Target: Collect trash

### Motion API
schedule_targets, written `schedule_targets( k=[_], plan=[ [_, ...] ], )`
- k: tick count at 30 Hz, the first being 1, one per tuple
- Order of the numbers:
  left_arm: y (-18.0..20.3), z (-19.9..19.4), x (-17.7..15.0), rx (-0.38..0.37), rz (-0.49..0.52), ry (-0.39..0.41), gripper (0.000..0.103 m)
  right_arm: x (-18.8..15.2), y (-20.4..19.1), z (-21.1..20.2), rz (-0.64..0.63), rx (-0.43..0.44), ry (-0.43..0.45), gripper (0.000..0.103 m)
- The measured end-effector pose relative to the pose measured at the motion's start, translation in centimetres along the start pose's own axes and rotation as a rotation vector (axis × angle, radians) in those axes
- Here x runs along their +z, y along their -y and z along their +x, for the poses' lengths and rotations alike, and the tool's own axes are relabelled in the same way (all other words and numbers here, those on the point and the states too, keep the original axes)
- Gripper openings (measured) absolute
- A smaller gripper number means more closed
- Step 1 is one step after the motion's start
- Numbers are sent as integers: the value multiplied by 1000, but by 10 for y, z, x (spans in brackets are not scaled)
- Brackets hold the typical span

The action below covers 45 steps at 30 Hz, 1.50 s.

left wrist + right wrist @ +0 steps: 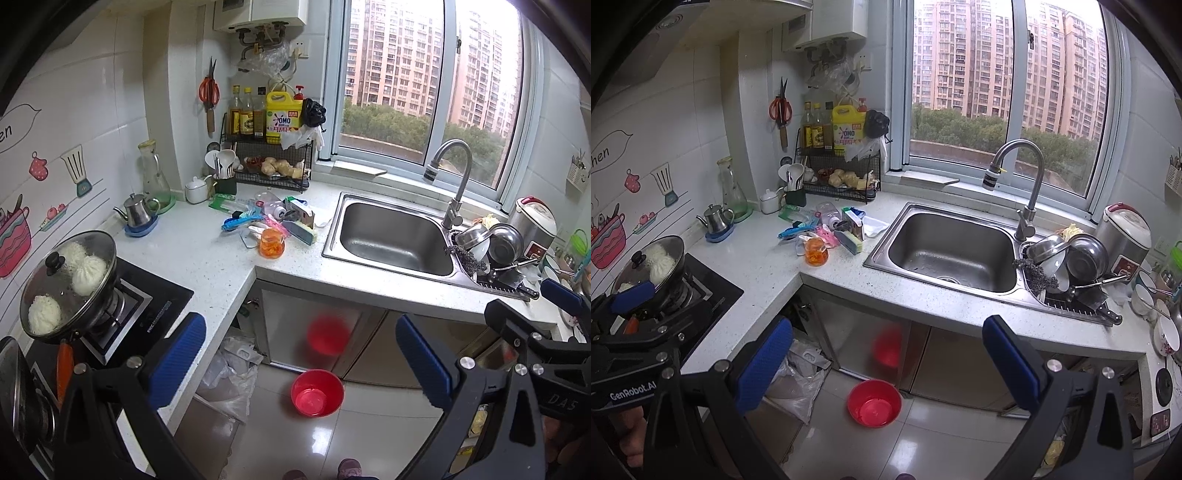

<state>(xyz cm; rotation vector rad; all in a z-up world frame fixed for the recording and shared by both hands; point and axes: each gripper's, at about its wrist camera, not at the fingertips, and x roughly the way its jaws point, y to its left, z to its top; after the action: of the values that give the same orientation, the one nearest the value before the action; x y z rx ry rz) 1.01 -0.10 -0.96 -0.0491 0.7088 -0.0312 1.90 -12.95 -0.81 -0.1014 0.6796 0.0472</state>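
A heap of trash (266, 218) lies on the white counter in the corner, left of the sink: wrappers, a clear plastic bottle, a small carton and a sponge. The right wrist view shows the same heap (827, 225). An orange plastic cup (271, 242) (815, 251) stands at its front edge. My left gripper (301, 360) is open and empty, well short of the counter and above the floor. My right gripper (888, 365) is also open and empty, beside it. On the floor below stands a red basin (317, 393) (874, 403).
A steel sink (391, 240) with a faucet (452, 177) sits to the right of the heap. Beyond it are stacked bowls (491, 243), a knife (509, 291) and a rice cooker (1126, 232). A lidded pot of buns (70, 280) sits on the stove. Plastic bags (229, 376) lie under the counter.
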Motion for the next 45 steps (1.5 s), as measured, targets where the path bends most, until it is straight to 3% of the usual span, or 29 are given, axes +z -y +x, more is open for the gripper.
schedule_targets(
  k=[32,45],
  plan=[
    [1,4,-2,-17,4,-2,102,-3,-1,4,2,0,-18,103],
    [16,14,9,5,5,7,102,5,11,14,-17,52,-7,103]
  ],
)
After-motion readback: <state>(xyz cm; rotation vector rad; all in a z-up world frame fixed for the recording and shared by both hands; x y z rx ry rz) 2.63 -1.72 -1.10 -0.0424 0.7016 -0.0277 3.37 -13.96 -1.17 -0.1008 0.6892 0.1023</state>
